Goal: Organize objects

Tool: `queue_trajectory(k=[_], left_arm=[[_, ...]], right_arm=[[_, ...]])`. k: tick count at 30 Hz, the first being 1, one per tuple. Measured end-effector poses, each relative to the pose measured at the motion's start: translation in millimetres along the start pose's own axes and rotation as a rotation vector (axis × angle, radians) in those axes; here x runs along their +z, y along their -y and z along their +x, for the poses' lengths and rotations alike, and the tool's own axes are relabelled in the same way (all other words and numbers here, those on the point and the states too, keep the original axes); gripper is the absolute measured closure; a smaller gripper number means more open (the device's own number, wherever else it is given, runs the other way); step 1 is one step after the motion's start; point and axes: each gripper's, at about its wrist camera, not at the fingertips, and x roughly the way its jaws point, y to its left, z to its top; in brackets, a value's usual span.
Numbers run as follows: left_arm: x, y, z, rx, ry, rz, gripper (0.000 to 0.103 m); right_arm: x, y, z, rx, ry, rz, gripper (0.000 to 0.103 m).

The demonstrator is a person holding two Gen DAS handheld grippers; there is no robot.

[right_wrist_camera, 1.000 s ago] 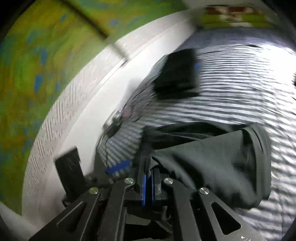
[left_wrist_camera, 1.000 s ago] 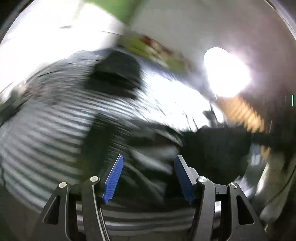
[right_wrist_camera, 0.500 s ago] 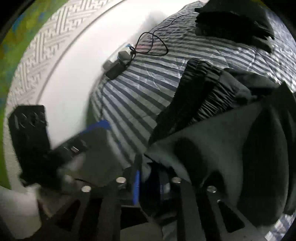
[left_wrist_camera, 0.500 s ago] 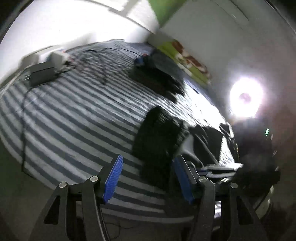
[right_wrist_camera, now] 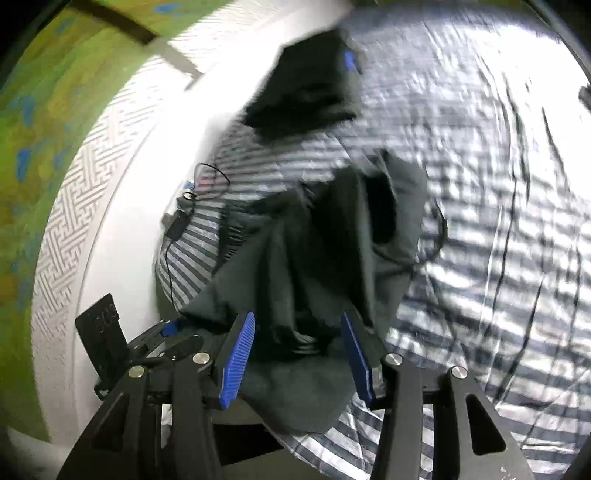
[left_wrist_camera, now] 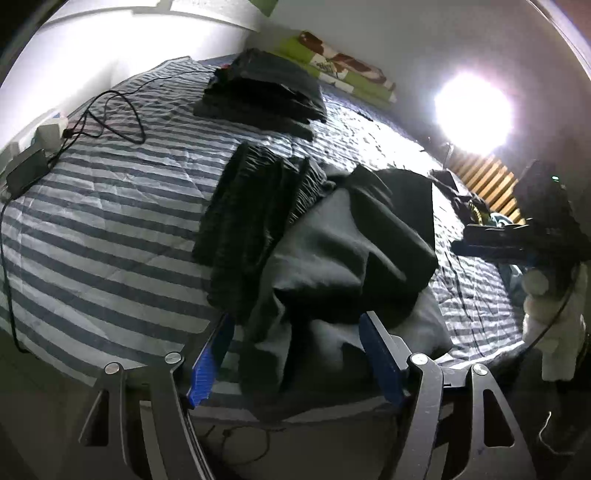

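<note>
Crumpled dark grey garment (left_wrist_camera: 332, 254) lies heaped on the striped bed, overlapping black ribbed clothing (left_wrist_camera: 247, 221)

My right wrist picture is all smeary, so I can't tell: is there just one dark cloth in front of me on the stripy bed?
Observer: No, two. Beside the grey garment lies a black ribbed one; the grey one overlaps its edge.
Operator: What's past the folded pile?
Observer: Beyond that pile, against the wall, there is a green cushion with red-brown patches.
Operator: Is the other gripper grabbing anything?
Observer: The left gripper has its jaws opening. The grey garment's near edge lies between them, but the pads look clear of it.
</note>
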Motion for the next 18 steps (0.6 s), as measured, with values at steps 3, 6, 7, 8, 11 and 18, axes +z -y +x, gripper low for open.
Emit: queue_trajectory(k=[3, 6, 7, 8, 11, 18], left_arm=[[-2, 3, 4, 0.01, -0.013, 0.017, 0.031], [-3, 3, 7, 0.008, -0.025, 0.022, 0.046], [-3, 3, 10, 0.009, -0.03, 0.025, 0.051], [-3, 3, 11, 0.014, -0.035, 0.031, 0.06], [-4, 4, 12, 0.02, -0.039, 0.042, 0.079], [1, -2, 6, -0.026, -0.018, -0.005, 0.085]], right_arm=[[0, 5, 21, 0.02, -0.071, 0.024, 0.058], [-1, 10, 36, -0.017, -0.098, 0.037, 0.058], [0, 13, 40, -0.026, -0.099, 0.049, 0.058], [2, 16, 44, -0.025, -0.1, 0.07, 0.06], [8, 11, 44, 0.029, -0.101, 0.081, 0.098], [68, -77, 13, -0.042, 0.045, -0.181, 0.101]])
